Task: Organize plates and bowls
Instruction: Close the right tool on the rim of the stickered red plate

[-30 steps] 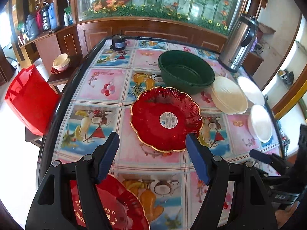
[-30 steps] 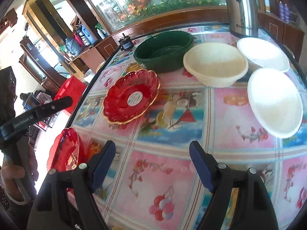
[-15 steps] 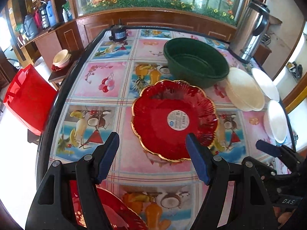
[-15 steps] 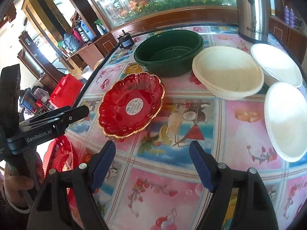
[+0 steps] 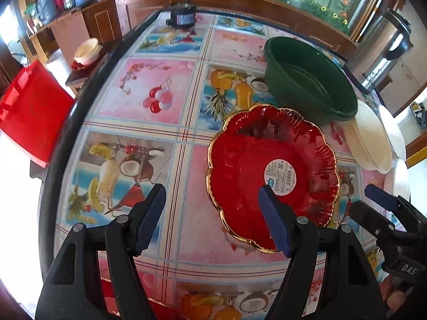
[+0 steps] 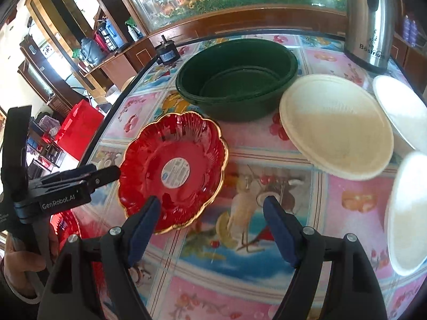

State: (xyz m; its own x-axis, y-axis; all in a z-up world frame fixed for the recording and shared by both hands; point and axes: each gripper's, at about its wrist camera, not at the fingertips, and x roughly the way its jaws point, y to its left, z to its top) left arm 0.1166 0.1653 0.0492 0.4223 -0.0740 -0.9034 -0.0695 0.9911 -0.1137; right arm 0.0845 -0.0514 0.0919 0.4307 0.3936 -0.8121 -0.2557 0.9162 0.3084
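A red scalloped plate (image 5: 272,170) (image 6: 173,170) with a gold rim and a round white sticker lies flat on the fruit-patterned table (image 5: 149,93). My left gripper (image 5: 212,218) hovers open at its near-left edge, its right finger over the plate and the rim showing between the jaws. The right gripper (image 6: 212,228) is open too, with its left finger above the plate's near-right rim; only tablecloth lies between its jaws. A second red plate (image 6: 66,226) sits at the table's near edge, mostly hidden. Each gripper shows in the other's view: the right gripper (image 5: 381,200), the left gripper (image 6: 80,181).
Behind the red plate stands a dark green basin (image 6: 237,80). To its right are a cream bowl (image 6: 336,125), two white plates (image 6: 400,109) (image 6: 408,213) and a steel kettle (image 6: 371,21). A small black device (image 5: 181,16) sits at the far edge, a red chair (image 5: 29,112) left of the table.
Both grippers have come forward and lower toward the red plate, which looks larger now. The left one's right finger and the right one's left finger now overlap its rim. Jaws stayed open.
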